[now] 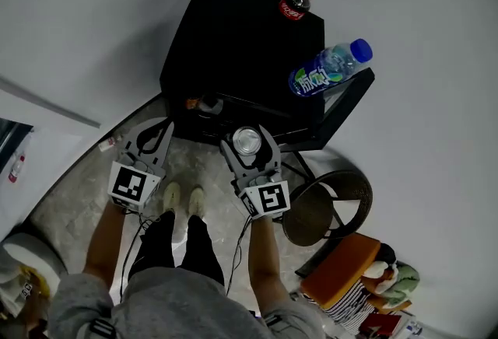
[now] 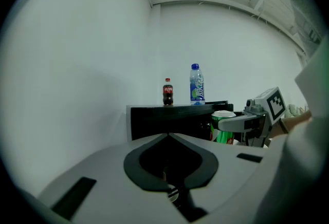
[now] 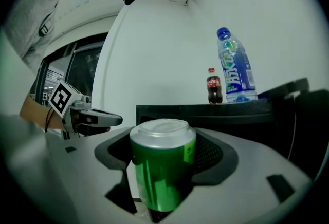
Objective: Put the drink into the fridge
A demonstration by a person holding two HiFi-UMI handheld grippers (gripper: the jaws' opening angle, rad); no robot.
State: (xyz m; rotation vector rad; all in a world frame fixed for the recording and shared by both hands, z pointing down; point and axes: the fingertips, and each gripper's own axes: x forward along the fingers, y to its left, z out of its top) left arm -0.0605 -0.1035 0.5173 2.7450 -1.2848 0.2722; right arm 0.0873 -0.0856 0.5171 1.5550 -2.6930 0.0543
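Observation:
A green drink can [image 3: 163, 166] with a silver top [image 1: 247, 141] stands upright in my right gripper [image 1: 249, 145], which is shut on it just in front of the black fridge [image 1: 241, 42]. The fridge door [image 1: 346, 108] is swung open to the right. On the fridge top stand a small cola bottle [image 1: 295, 3] and a blue-capped water bottle [image 1: 327, 70]. My left gripper [image 1: 156, 131] hangs to the left of the can, shut and with nothing in it; in its own view the jaw tips [image 2: 168, 136] meet and the can [image 2: 223, 128] is at the right.
A round wicker stool [image 1: 327, 205] stands right of my right arm. An orange cushion [image 1: 338, 267] and plush toys [image 1: 393, 277] lie beyond it. The person's feet [image 1: 184, 198] are on the pale stone floor. White walls close in behind the fridge.

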